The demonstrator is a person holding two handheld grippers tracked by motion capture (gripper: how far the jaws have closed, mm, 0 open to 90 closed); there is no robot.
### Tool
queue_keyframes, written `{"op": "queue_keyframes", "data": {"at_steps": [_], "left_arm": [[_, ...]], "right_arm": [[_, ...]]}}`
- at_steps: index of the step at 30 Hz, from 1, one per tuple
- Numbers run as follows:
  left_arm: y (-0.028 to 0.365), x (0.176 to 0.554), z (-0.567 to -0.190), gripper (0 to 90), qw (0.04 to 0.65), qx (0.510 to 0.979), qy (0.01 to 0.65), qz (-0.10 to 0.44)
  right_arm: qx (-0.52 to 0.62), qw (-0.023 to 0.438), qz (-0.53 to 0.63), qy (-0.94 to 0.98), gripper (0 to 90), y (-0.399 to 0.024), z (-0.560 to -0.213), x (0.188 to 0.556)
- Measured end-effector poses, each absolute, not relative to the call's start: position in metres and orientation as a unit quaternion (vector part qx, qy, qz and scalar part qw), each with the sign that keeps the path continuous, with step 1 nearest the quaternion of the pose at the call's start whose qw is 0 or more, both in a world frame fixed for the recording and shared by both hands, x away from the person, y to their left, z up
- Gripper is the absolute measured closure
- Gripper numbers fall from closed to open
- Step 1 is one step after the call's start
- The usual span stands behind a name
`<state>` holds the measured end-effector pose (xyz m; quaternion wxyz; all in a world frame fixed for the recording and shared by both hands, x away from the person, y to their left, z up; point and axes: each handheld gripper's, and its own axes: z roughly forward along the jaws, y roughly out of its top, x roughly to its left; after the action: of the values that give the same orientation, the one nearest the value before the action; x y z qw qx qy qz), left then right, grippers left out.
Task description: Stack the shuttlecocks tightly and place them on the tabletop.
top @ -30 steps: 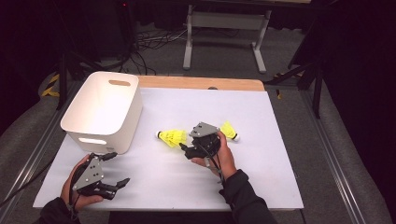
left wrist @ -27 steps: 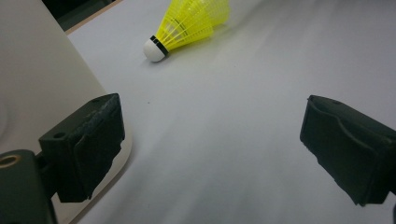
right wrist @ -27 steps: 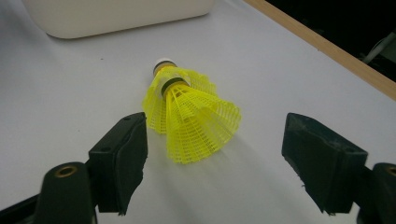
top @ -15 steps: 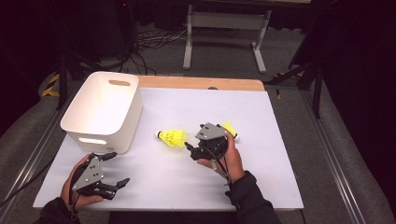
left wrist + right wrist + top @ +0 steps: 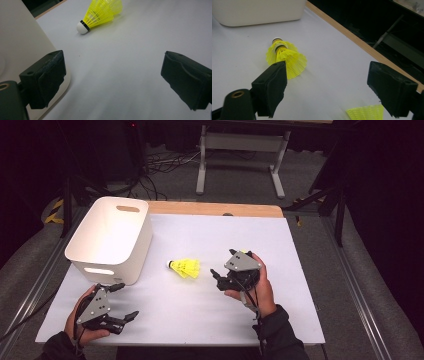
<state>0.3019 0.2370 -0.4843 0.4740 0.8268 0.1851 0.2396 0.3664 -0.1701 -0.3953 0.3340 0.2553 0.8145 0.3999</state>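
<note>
A pair of nested yellow shuttlecocks point(image 5: 185, 268) with white corks lies mid-table, corks toward the white bin point(image 5: 110, 240); the right gripper view shows them point(image 5: 287, 58) just beyond its left jaw. My right gripper point(image 5: 216, 280) hovers to their right, open; its jaws have just been opening, with nothing pressed between them point(image 5: 328, 75). Another yellow shuttlecock point(image 5: 245, 252) peeks out behind that gripper, its skirt point(image 5: 365, 112) low by the right jaw. My left gripper point(image 5: 125, 301) rests near the front left, open and empty point(image 5: 112, 65), pointing toward the shuttlecocks point(image 5: 100, 15).
The bin's wall point(image 5: 22, 42) stands close beside the left gripper's left jaw. A white sheet point(image 5: 300, 285) covers the table, with a wooden strip point(image 5: 215, 209) along its far edge. A metal stand point(image 5: 240, 150) and cables lie on the floor beyond.
My right gripper has moved right, away from the nested shuttlecocks, and now covers most of the other shuttlecock. Its jaws stand wider. The left gripper has stayed put.
</note>
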Motion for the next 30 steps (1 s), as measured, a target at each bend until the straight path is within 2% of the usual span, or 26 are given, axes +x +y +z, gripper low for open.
{"op": "queue_keyframes", "data": {"at_steps": [20, 24, 30], "left_arm": [[0.237, 0.302, -0.484, 6.4, 0.475, 0.827, 0.184, 0.236], [0.237, 0.302, -0.484, 6.4, 0.475, 0.828, 0.184, 0.235], [0.236, 0.302, -0.485, 6.4, 0.474, 0.829, 0.182, 0.236]], "right_arm": [[0.302, 0.380, 0.367, 0.793, 13.9, -0.223, -0.396, 0.360], [0.319, 0.381, 0.368, 0.786, 13.8, -0.232, -0.397, 0.361], [0.316, 0.357, 0.367, 0.799, 13.5, -0.236, -0.404, 0.370]]}}
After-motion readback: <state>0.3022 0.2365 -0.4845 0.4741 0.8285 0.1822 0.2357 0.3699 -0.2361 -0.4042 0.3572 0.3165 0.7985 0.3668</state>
